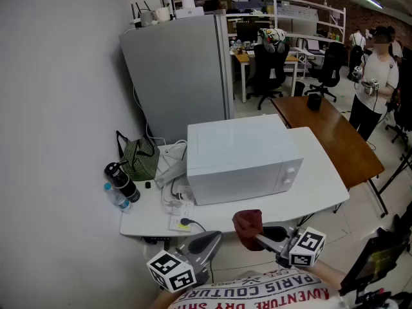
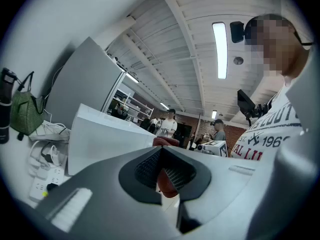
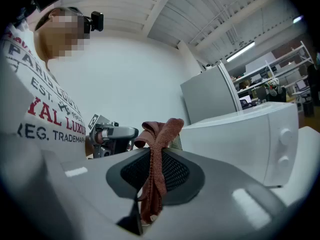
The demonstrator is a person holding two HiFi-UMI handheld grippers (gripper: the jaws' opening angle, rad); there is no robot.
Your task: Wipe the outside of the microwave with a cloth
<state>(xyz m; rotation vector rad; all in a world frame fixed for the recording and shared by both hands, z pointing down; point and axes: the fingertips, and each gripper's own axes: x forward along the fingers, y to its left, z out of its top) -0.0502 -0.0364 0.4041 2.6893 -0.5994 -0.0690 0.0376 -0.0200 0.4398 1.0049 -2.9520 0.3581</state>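
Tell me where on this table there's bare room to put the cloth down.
Bare: the strip of table between the microwave and the table's right edge, and the microwave's flat top. Crowded: left of the microwave, with the power strip, cables, green bag and bottles.

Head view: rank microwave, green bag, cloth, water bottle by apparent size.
1. microwave
2-3. green bag and cloth: they look about alike, and the cloth is nearer the camera, so unranked
4. water bottle
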